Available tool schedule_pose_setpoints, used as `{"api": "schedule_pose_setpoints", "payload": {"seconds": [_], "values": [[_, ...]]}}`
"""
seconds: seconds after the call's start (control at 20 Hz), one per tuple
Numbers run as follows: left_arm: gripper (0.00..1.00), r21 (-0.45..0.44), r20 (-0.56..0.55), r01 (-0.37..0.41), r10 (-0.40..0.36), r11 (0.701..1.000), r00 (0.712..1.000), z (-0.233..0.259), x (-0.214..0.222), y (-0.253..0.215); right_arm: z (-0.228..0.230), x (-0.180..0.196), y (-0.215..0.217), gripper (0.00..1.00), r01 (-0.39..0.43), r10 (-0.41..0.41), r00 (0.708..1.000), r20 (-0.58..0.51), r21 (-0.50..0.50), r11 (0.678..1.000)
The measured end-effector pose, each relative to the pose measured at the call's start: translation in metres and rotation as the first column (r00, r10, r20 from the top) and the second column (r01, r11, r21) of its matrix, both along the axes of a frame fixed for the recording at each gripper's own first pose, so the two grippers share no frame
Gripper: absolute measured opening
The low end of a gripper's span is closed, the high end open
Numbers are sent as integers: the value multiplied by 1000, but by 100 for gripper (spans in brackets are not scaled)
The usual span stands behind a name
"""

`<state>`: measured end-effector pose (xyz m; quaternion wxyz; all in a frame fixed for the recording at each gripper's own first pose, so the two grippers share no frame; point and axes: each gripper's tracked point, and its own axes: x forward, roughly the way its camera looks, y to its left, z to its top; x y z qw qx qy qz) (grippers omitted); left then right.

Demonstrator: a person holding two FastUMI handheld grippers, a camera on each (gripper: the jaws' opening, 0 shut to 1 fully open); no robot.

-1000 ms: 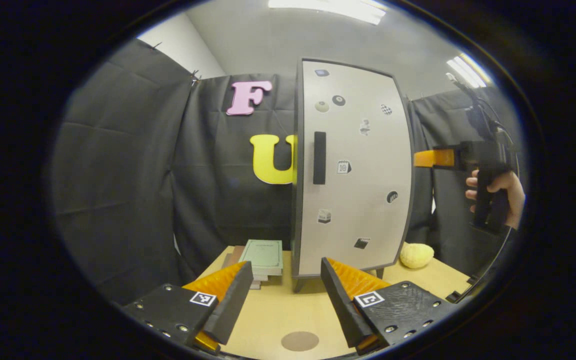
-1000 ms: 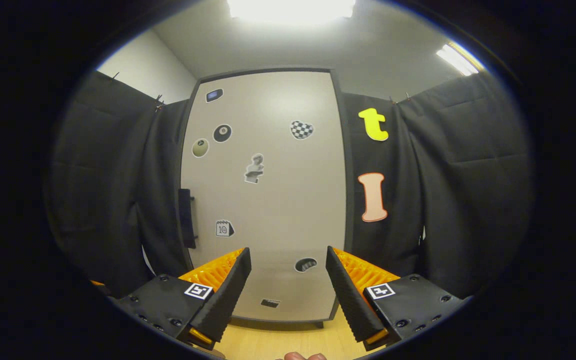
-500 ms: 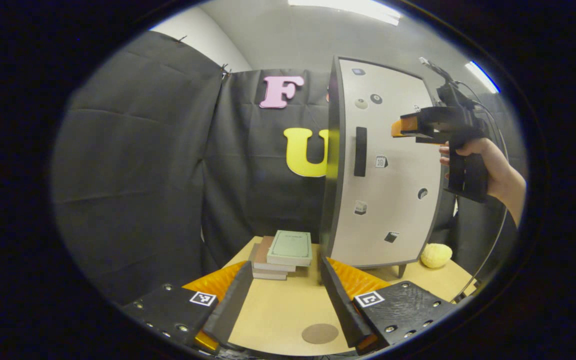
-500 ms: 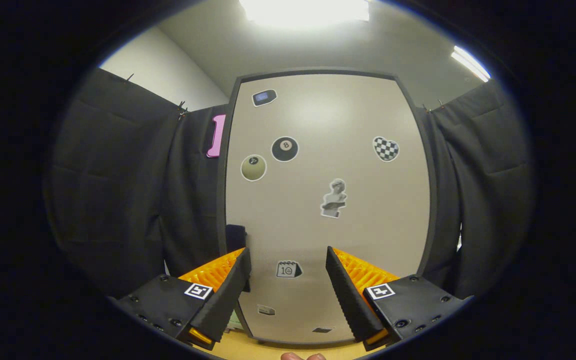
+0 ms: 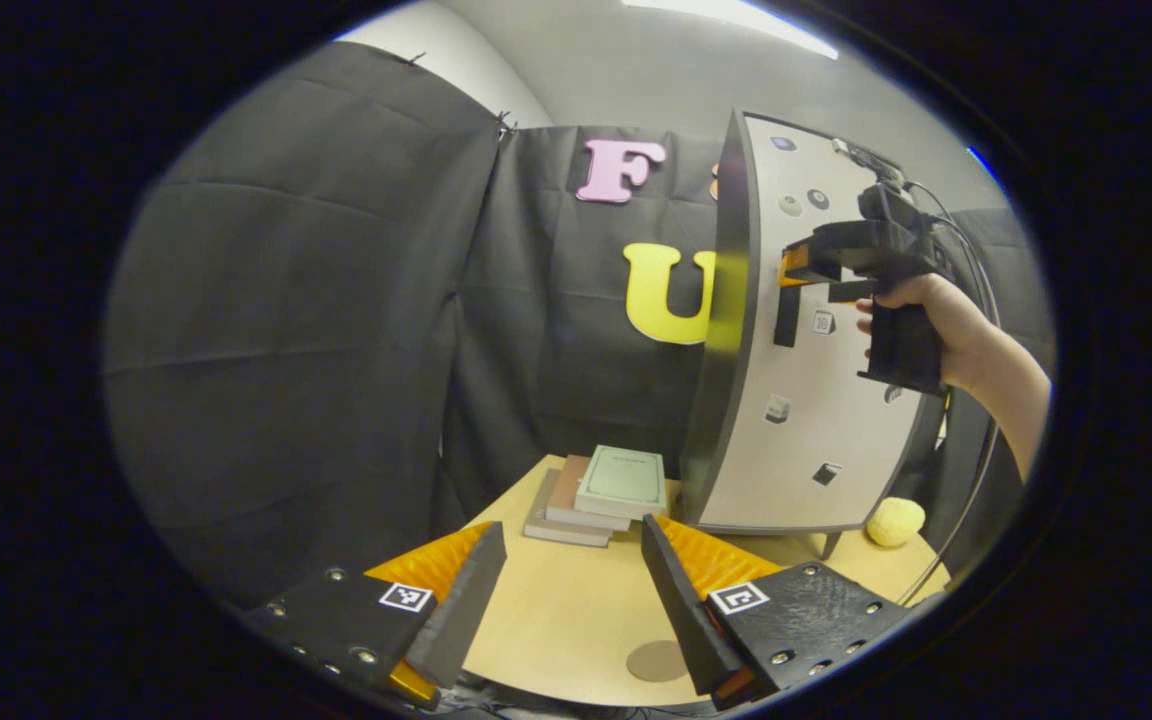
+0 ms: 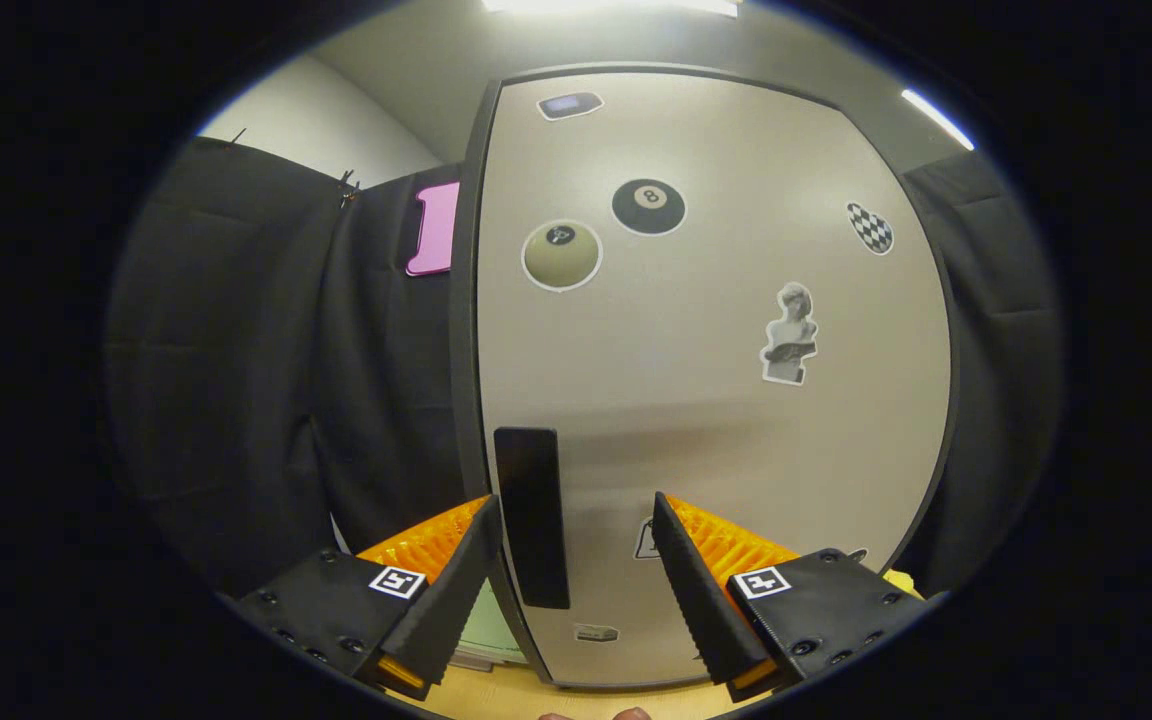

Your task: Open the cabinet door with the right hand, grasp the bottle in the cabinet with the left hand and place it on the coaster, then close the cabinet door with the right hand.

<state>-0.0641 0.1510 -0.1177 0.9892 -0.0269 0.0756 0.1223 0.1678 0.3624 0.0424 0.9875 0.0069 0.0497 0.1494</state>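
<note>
Two tools work apart: the left tool point(image 5: 564, 600) hangs spread over the bench point(image 5: 556, 610) near the coaster point(image 5: 658, 661), waiting. The right tool point(image 6: 571, 590), fingers spread, straddles the handle point(image 6: 532, 515) of the shut door point(image 6: 716, 400), ready to pull; the bottle is presumably inside.

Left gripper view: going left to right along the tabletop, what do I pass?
Stack of books → coaster → cabinet → yellow sponge.
</note>
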Motion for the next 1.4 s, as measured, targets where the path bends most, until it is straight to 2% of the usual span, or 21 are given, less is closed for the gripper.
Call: {"api": "schedule_pose_setpoints", "payload": {"seconds": [0.15,0.25,0.3,0.35,0.4,0.5,0.55,0.6,0.7,0.75,0.8,0.85,0.9,0.95,1.0,1.4], "values": [[82,7,8,-16,16,1000,1000,2,-4,7,-4,7,7,95,25,-26,1000,-14,-4,1000],[82,16,16,-29,29,999,999,5,-8,10,-7,11,13,82,40,-40,999,-27,-5,999],[82,16,17,-34,34,999,999,6,-8,11,-9,11,16,72,40,-40,999,-37,-8,999],[82,13,16,-37,37,999,999,5,-7,11,-12,12,19,71,42,-42,998,-50,-16,999],[84,12,17,-39,39,999,999,6,-8,11,-16,13,21,54,45,-46,997,-67,-22,999],[85,13,26,-43,43,999,999,9,-10,13,-23,14,21,43,59,-62,993,-104,-33,998],[82,16,32,-45,44,999,999,11,-12,13,-23,15,22,47,68,-71,993,-96,-33,997],[85,21,36,-46,45,999,998,13,-13,14,-23,15,21,36,66,-70,992,-102,-41,997],[85,26,42,-44,42,999,998,13,-16,12,-23,14,22,33,61,-66,994,-91,-65,996],[82,24,44,-40,38,999,998,14,-18,10,-24,13,22,33,53,-59,994,-91,-72,996],[82,22,46,-35,34,999,998,15,-20,8,-23,13,22,27,41,-46,996,-81,-62,997],[82,21,51,-32,31,999,998,17,-21,7,-24,13,23,27,18,-23,996,-83,-54,998],[85,23,56,-28,27,999,998,18,-20,4,-23,12,23,20,-5,1,997,-78,-44,999],[85,23,59,-24,22,999,998,19,-19,1,-24,12,23,20,-25,21,996,-89,-39,999],[82,21,59,-16,14,1000,998,19,-16,-3,-23,9,23,14,-43,39,995,-88,-44,998],[82,31,65,61,-63,998,996,27,9,-43,-14,-34,15,14,-154,150,984,-90,-34,987]]}}
